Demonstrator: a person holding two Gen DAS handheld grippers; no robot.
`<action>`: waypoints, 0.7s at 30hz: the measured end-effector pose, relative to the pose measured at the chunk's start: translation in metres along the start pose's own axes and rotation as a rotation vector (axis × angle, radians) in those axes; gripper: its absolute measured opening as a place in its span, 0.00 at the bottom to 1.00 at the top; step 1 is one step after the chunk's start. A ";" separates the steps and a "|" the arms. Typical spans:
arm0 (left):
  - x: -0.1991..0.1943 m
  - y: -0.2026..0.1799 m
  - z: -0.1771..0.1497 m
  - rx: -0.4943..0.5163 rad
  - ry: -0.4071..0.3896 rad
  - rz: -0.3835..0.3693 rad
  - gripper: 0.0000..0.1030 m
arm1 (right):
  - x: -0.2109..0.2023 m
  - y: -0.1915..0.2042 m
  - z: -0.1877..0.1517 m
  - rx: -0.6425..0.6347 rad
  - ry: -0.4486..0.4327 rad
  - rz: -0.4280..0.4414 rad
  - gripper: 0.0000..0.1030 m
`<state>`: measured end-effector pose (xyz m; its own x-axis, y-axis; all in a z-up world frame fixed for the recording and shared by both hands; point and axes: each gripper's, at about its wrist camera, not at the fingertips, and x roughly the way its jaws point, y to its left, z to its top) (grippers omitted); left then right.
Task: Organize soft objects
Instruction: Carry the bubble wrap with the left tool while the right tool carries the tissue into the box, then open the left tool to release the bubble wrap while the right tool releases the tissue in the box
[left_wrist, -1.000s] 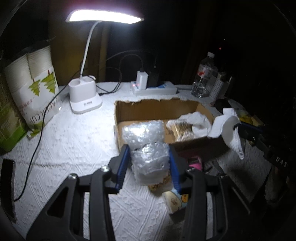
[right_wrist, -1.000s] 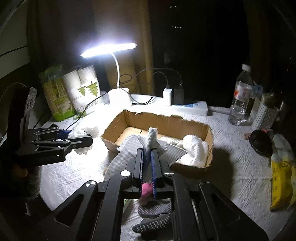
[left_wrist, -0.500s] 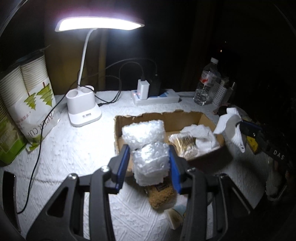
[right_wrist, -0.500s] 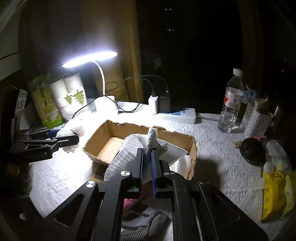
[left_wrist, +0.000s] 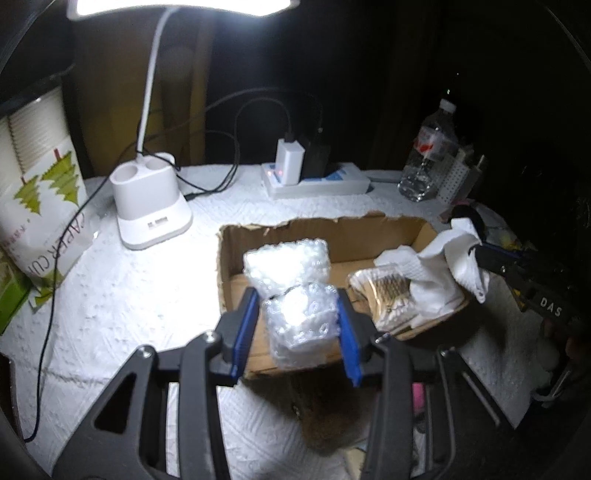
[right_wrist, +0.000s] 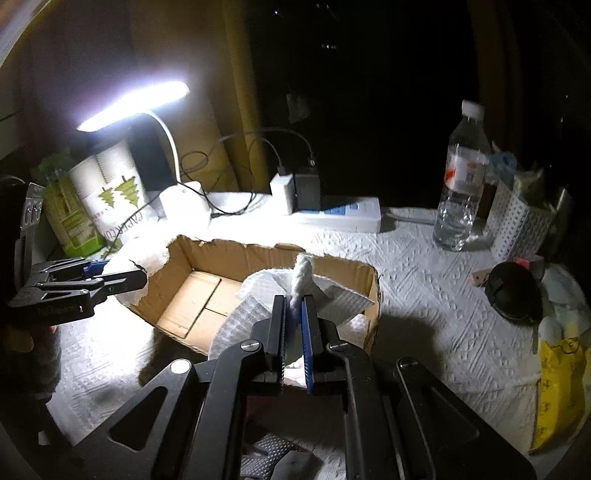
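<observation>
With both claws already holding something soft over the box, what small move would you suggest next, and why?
Probably lower the left claw a little further into the cardboard box before letting go: its bubble wrap hangs over the box's near edge, while the bare floor lies just beyond.

A white desk lamp (left_wrist: 151, 206) is shining brightly from the far left of the counter (left_wrist: 129, 295), which is wearing a white embossed cover. Everything beyond its glow is sinking into darkness. A yellowish curtain (right_wrist: 236, 110) is hanging behind the lamp, and the wall further right is showing almost black. A white power strip (right_wrist: 343, 218) is lying at the back edge with 2 chargers plugged in, black cables looping up behind them.
</observation>
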<state>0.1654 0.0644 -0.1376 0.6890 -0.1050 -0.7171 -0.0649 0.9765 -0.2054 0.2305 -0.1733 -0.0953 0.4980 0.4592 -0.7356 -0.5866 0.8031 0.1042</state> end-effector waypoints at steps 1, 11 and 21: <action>0.003 0.001 0.000 -0.002 0.005 0.000 0.41 | 0.005 -0.002 -0.001 0.006 0.009 0.001 0.08; 0.032 0.004 -0.003 -0.011 0.064 -0.004 0.41 | 0.046 -0.015 -0.012 0.052 0.092 0.008 0.08; 0.045 0.000 -0.005 0.002 0.113 0.024 0.45 | 0.067 -0.011 -0.022 0.021 0.164 -0.036 0.08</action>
<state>0.1924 0.0590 -0.1736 0.6019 -0.1022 -0.7920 -0.0788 0.9793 -0.1862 0.2567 -0.1599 -0.1605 0.4063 0.3629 -0.8386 -0.5556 0.8267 0.0885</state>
